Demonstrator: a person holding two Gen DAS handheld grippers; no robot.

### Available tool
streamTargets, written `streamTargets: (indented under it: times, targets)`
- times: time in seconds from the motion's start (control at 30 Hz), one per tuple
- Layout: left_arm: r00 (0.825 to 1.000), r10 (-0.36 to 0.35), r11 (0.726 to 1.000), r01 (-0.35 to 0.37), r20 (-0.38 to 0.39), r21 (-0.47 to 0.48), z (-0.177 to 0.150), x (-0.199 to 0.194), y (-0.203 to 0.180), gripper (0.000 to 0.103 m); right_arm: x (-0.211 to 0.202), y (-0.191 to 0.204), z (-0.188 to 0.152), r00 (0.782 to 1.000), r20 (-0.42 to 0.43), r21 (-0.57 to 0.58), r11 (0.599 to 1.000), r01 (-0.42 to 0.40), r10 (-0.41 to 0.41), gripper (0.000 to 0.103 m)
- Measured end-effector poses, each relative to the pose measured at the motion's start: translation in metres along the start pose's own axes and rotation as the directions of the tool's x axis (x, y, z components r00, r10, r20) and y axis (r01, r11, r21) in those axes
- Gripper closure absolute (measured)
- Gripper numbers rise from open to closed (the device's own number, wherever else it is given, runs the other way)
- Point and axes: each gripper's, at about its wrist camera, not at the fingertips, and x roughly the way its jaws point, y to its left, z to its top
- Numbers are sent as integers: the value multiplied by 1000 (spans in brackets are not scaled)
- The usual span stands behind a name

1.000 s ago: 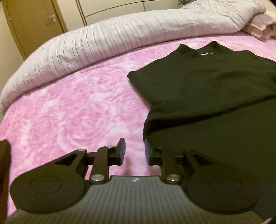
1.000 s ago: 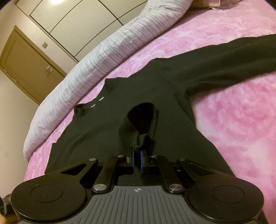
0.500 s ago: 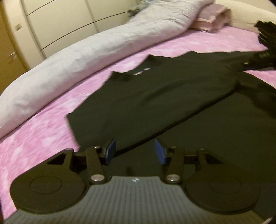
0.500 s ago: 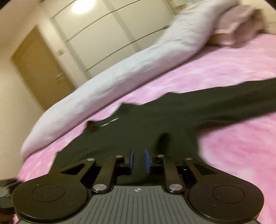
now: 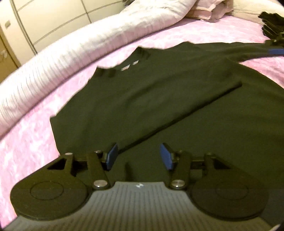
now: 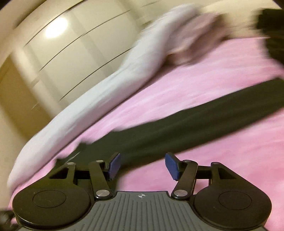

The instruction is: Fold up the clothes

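Note:
A black long-sleeved top (image 5: 150, 99) lies flat on the pink bed cover (image 5: 26, 142), collar toward the rolled duvet. One sleeve is folded across its body. My left gripper (image 5: 138, 156) is open and empty, just above the top's lower body. My right gripper (image 6: 142, 166) is open and empty, over the other sleeve (image 6: 186, 124), which stretches out to the right; this view is blurred. The right gripper's blue pad also shows at the far right of the left wrist view (image 5: 276, 51).
A rolled grey-white duvet (image 5: 74, 53) runs along the far side of the bed. Pink pillows (image 5: 209, 8) and a dark pile of clothes (image 5: 271, 23) sit at the far right. Cream wardrobe doors (image 6: 71, 53) stand behind the bed.
My right gripper has let go of the folded sleeve, opened, and swung right toward the outstretched sleeve. My left gripper has moved right over the top and opened wider.

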Motion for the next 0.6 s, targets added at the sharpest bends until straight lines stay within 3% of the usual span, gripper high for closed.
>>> streamTargets:
  times: [0.17,0.33,0.47,0.6]
  targets:
    - [998,-24,1000,24,50,4,30,-2,-20,44,-40,-104,36,977,95,215,962,169,-193,43]
    - [987,-106,994,102,123,40,62,2,-49,38,-54,-173,53,950,122,395,892,220,-288,43]
    - [969,-172,984,161,178,78,88,5,-73,38,-46,-191,57,944,139,369,901,230,-298,43]
    - [963,-202,979,193,181,61,102,18,-84,38,-28,-189,67,941,164,345,910,228,-297,41]
